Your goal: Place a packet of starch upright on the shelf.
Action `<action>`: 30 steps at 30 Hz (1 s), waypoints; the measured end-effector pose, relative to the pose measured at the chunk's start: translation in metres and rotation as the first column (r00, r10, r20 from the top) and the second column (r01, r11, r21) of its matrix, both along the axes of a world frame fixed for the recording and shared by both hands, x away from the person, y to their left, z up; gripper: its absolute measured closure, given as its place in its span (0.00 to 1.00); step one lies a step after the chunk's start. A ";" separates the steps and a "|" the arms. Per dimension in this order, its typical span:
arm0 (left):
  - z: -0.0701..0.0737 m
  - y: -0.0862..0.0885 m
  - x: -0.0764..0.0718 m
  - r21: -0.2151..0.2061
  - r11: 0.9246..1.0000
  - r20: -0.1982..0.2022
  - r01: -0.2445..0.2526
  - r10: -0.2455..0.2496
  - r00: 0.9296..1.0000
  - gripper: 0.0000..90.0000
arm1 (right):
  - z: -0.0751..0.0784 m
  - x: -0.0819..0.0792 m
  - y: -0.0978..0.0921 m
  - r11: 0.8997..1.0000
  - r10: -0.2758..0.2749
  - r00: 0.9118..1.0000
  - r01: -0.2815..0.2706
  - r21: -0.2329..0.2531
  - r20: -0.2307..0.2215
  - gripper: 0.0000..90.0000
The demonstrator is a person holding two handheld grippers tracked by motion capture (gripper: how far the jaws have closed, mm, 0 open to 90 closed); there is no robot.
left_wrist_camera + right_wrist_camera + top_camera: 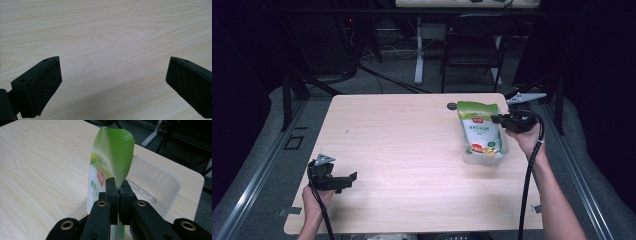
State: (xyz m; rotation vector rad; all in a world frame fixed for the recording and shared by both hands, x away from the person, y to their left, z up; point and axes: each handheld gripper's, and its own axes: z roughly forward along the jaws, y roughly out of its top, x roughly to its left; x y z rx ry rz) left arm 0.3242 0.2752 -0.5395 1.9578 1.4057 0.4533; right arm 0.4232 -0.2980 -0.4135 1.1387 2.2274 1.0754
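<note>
My right gripper [117,185] has its two black jaws pressed tight together on the edge of a green and white pouch [110,162]. In the right gripper view I can see the jaws pinch the side of the pouch, just under its green top. The pouch stands up tall there, and a clear plastic tray [160,187] sits behind it and around its bottom. I can also see red and white marks on the front of the pouch, but the words are too small for me to read.

From the high view, the right gripper [496,119] comes at the pouch [479,131] from the side, and my right hand [524,137] holds it. Here the pouch looks like it leans back in the clear tray [484,159], with the green top on the far side. A small dark round thing [452,106] lies on the table just past the top of the pouch. I cannot tell what it is.

My left gripper [112,82] is wide open and holds nothing. In the left gripper view I see its two black pads far apart, with bare light wood of the table [105,32] between them. The high view shows the left gripper [349,178] in my left hand [316,196] near the front left part of the table [402,150], well apart from the pouch and tray.
</note>
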 end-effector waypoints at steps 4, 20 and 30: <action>0.000 0.000 0.000 0.000 1.000 0.000 0.002 -0.002 1.000 0.00 | -0.004 0.000 -0.004 1.000 -0.029 1.000 0.029 -0.006 -0.005 0.98; 0.002 -0.001 0.000 0.013 1.000 0.010 0.008 -0.008 1.000 0.00 | -0.028 0.001 -0.023 0.976 -0.208 0.978 0.206 -0.063 -0.028 0.98; 0.002 -0.003 0.000 0.019 1.000 0.008 0.013 -0.013 1.000 0.00 | -0.038 0.009 -0.032 0.964 -0.264 0.963 0.261 -0.046 -0.063 0.96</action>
